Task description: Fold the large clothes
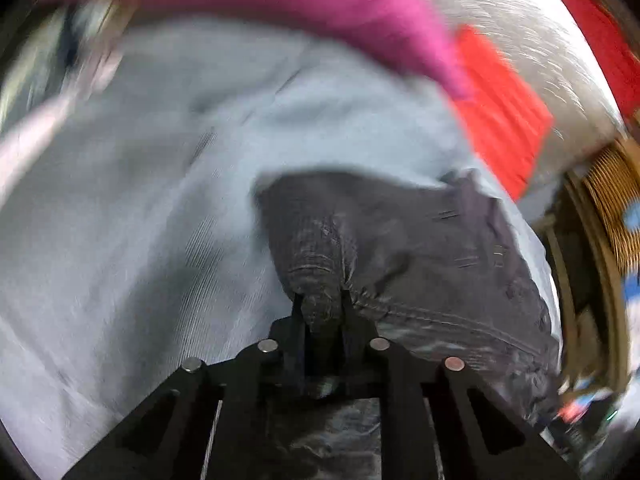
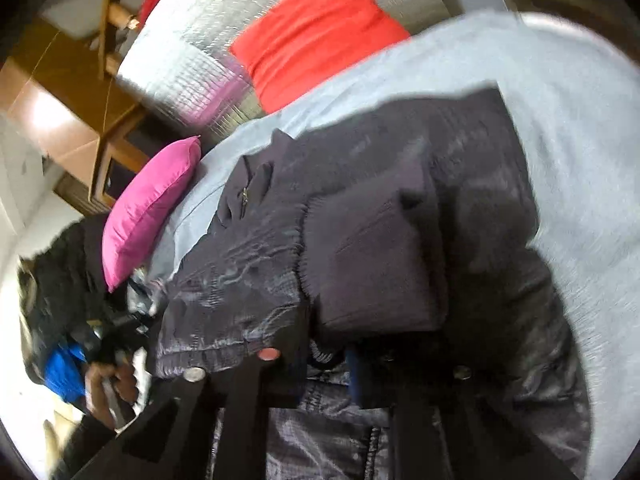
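Your left gripper (image 1: 322, 304) has its jaws nearly together on a ribbed cuff (image 1: 316, 276) of the dark padded jacket (image 1: 420, 248), a firm pinch at the sleeve end, which looks like the right hold for drawing that sleeve across the body for a fold. Your right gripper (image 2: 332, 356) is buried in the jacket (image 2: 380, 220) near what seems to be its lower edge; fabric covers the tips, so you cannot tell whether it is clamped or merely resting there. The jacket lies spread on the pale grey bedsheet (image 1: 140, 180), collar and zip towards the pillows.

Round about: a magenta pillow (image 2: 152, 208) lies just beside the collar end, a red pillow (image 2: 316, 36) further off on a silvery quilted cover (image 2: 188, 64). The magenta one crowds the collar and could catch a swinging sleeve. Your left hand (image 2: 112, 388) shows at the bed's edge, beside a wooden cabinet (image 2: 80, 120) and blurred clutter.
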A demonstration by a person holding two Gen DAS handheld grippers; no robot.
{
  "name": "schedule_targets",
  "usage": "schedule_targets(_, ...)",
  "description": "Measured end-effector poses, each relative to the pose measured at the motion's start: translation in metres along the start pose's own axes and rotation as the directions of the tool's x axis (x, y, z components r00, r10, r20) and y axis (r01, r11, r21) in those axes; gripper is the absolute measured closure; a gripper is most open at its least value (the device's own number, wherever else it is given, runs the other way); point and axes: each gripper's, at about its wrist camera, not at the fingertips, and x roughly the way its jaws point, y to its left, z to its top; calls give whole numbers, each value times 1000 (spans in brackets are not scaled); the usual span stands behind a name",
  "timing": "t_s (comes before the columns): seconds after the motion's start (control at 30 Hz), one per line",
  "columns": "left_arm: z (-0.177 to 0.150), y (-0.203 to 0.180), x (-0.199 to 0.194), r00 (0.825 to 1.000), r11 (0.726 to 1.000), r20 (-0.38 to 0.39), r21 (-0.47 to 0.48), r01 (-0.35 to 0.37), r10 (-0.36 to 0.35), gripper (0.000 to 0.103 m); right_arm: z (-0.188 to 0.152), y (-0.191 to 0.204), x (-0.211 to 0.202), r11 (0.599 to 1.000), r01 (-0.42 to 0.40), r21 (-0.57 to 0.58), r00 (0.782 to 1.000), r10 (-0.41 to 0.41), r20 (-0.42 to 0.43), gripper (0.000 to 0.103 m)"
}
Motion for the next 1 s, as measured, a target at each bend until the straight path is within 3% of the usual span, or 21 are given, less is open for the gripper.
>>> schedule_targets(0.07,-4,-14,-23,989,988,120,136,66,-83,90,-3,13,-21,995,45,-85,996,-38,78,90)
schedule_targets(0.1,-6,-13,-13,994,985,102,173,13,-31,89,-6,11,-20,993,61,-102,996,-54,77,91)
schedule_targets(0.17,-12,5,23,999,991,-23,130,-21,25,88,-13,-6,-1,993,89,-82,996,-88,14,92)
schedule_targets(0.27,-20,7,29,999,991,16,131,-41,39,81,-16,4,0,986,116,-121,993,-114,29,91)
schedule_targets(0.33,-18,11,31,999,996,8,82,-43,43,73,-16,6,2,985,123,-121,992,-121,21,91)
schedule_targets(0.4,-16,21,27,999,999,5,23,-48,48,54,-15,-2,3,993,83,-78,997,-83,4,88)
schedule_targets(0.53,-10,23,14,996,996,40,-49,-79,81,34,-8,-10,-9,1000,25,4,1000,-25,1,79)
schedule_targets(0.6,-3,25,11,995,995,65,-70,-68,72,22,-2,-8,-23,1000,-15,13,999,14,48,65)
schedule_targets(0.63,1,27,15,995,995,66,-79,-63,68,21,3,-8,-30,999,-35,30,996,33,77,33)
schedule_targets(0.67,2,29,17,996,995,57,-84,-62,67,21,7,-12,-32,997,-47,61,994,40,100,10)
schedule_targets(0.7,3,30,26,997,993,28,-98,-68,71,21,10,-15,-32,995,-56,81,993,47,111,9)
schedule_targets(0.73,2,32,32,997,991,14,-110,-73,75,23,14,-19,-25,994,-51,97,995,42,92,11)
schedule_targets(0.77,2,31,38,997,992,25,-106,-72,75,60,15,-21,-20,994,-46,101,997,39,72,25)
schedule_targets(0.8,2,26,44,999,996,10,-67,-51,52,88,18,-22,-11,995,-40,93,998,36,44,51)
schedule_targets(0.83,2,20,40,996,995,29,-49,-83,84,88,21,-19,-1,998,16,65,1000,-16,-8,91)
schedule_targets(0.9,4,11,27,994,997,78,-23,-77,78,90,26,-11,-4,999,32,21,999,-32,7,91)
schedule_targets(0.97,5,8,9,990,999,136,-17,-44,46,90,29,12,-21,994,64,-92,994,-56,92,92)
schedule_targets(1.0,3,8,14,989,997,129,3,-76,75,90,28,16,-23,989,80,-121,992,-67,107,92)
